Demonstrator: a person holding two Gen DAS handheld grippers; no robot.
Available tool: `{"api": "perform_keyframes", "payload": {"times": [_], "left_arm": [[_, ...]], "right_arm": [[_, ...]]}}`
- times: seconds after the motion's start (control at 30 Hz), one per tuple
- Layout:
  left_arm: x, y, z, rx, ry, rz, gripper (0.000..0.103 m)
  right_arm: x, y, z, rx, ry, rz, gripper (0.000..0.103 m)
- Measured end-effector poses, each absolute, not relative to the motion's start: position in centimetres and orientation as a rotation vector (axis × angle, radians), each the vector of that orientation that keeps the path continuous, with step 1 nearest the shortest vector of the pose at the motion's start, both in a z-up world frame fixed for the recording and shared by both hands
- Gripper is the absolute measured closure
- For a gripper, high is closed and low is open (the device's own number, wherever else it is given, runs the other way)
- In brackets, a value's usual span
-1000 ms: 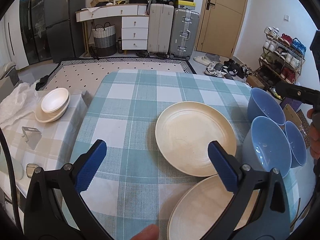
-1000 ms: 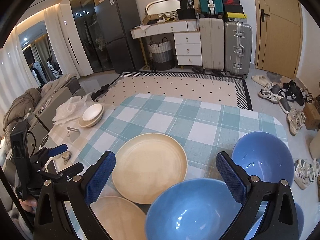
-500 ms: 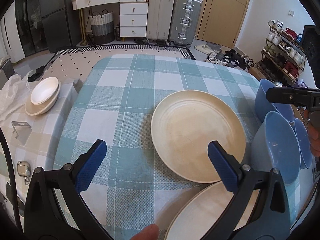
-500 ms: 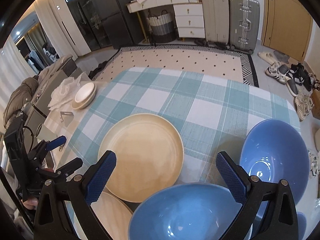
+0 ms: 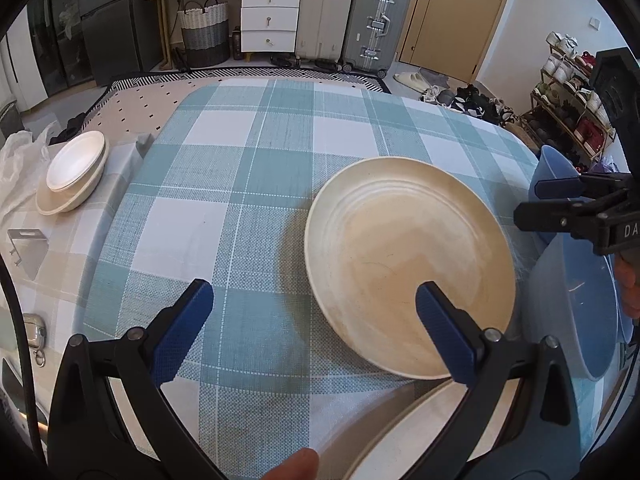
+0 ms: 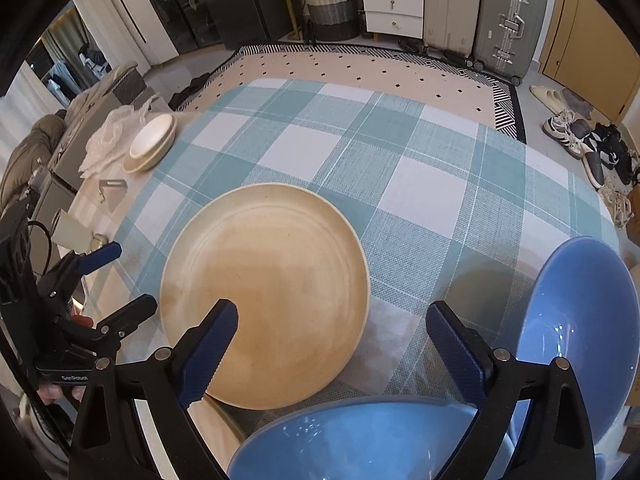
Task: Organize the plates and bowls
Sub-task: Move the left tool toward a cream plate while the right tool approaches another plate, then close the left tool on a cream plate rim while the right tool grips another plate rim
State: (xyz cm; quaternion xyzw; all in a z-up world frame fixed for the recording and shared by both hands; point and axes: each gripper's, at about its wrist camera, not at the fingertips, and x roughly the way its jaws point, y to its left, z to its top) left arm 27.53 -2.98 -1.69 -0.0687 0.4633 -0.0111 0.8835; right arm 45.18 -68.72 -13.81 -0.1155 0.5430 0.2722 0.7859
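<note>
Hovering wide open and empty, left tongs (image 5: pixel 314 320) and right tongs (image 6: pixel 332 332), the right having just narrowed slightly. Cream plate (image 6: pixel 264 292) lies flat on worktop (image 6: pixel 400 184), second plate (image 5: pixel 420 428) nearer, blue bowls (image 6: pixel 580 328) beside, unstacked. Sorting barely begun.

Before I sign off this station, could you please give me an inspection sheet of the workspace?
Surface: teal checked tablecloth, no spills seen.
Job's things: cream plate flat at centre; second cream plate near edge; blue bowls to the right.
Clutter: stacked white dishes, plastic bag, metal bracket on side table.
Grippers: left gripper open; right gripper open, its jaws just closing slightly, empty.
Cables: black cable by left gripper.
Surroundings: suitcases, drawers, shoes.
</note>
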Motion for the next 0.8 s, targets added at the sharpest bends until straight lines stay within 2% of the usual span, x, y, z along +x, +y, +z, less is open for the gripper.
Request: {"api": "perform_keyframes", "payload": {"times": [0.13, 0.23, 0.33, 0.53, 0.57, 0.67, 0.8], "left_arm": [[28.0, -3.2, -2.5, -0.148, 0.986, -0.026, 0.002], [28.3, -3.5, -3.2, -0.149, 0.996, -0.031, 0.002], [28.5, -3.7, -3.7, -0.157, 1.004, -0.045, 0.004], [28.9, -3.8, -4.6, -0.167, 1.033, -0.071, 0.014], [28.9, -3.8, -4.7, -0.175, 1.038, -0.078, 0.018], [29.1, -3.4, -5.2, -0.215, 1.055, -0.096, 0.038], [29.1, -3.3, -5.7, -0.220, 1.064, -0.096, 0.048]], "right_arm": [[45.6, -68.1, -14.9, -0.276, 1.205, 0.587, 0.014], [45.7, -67.5, -15.9, -0.298, 1.244, 0.598, 0.015], [45.9, -66.8, -16.9, -0.315, 1.281, 0.605, 0.020], [45.9, -65.9, -18.2, -0.346, 1.331, 0.610, 0.022], [45.9, -65.8, -18.4, -0.344, 1.337, 0.614, 0.023], [46.1, -65.8, -18.7, -0.345, 1.344, 0.607, 0.033], [46.1, -65.8, -18.8, -0.356, 1.340, 0.593, 0.041]]}}
